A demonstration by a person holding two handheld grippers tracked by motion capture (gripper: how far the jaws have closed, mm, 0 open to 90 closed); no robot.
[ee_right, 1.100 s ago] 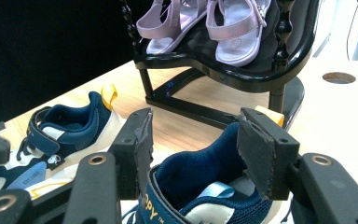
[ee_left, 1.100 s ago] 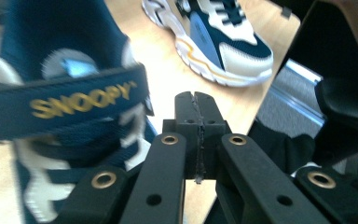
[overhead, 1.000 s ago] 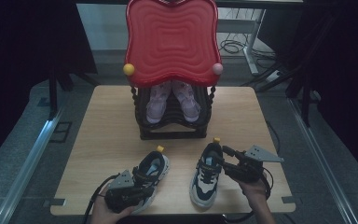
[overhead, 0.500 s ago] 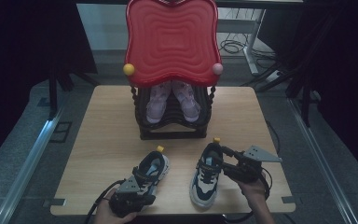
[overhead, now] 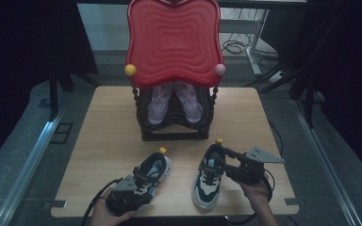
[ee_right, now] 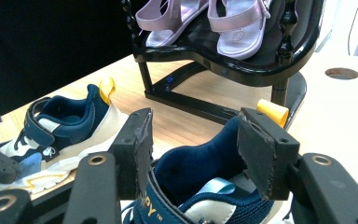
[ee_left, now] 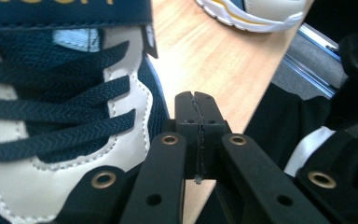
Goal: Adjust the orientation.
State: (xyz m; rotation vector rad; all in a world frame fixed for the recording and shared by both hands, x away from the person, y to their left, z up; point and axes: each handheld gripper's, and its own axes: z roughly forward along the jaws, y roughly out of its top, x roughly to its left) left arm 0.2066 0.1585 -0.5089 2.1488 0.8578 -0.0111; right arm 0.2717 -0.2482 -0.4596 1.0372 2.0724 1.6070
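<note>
Two navy and cream sneakers lie on the wooden table (overhead: 108,122). The left sneaker (overhead: 153,170) (ee_left: 51,116) (ee_right: 60,126) has my left gripper (overhead: 139,194) (ee_left: 196,100) at its toe end, shut with nothing between the jaws. Those jaws sit just right of the laces, over bare wood. The right sneaker (overhead: 207,181) (ee_right: 200,177) rests on the table with its heel collar between the jaws of my right gripper (overhead: 222,160) (ee_right: 196,140). Both pads (ee_right: 140,149) touch the collar's sides, just below the yellow heel tab (ee_right: 272,111).
A small black chair-shaped rack (overhead: 174,128) (ee_right: 242,65) with a red wavy back (overhead: 172,42) stands at the table's middle and holds a pair of lilac sandals (overhead: 174,101) (ee_right: 205,18). The table's front edge (overhead: 169,213) lies close below both hands. Cables (overhead: 235,47) lie on the floor behind.
My left hand has shifted slightly by the left sneaker's toe. The right gripper and both sneakers have stayed where they were.
</note>
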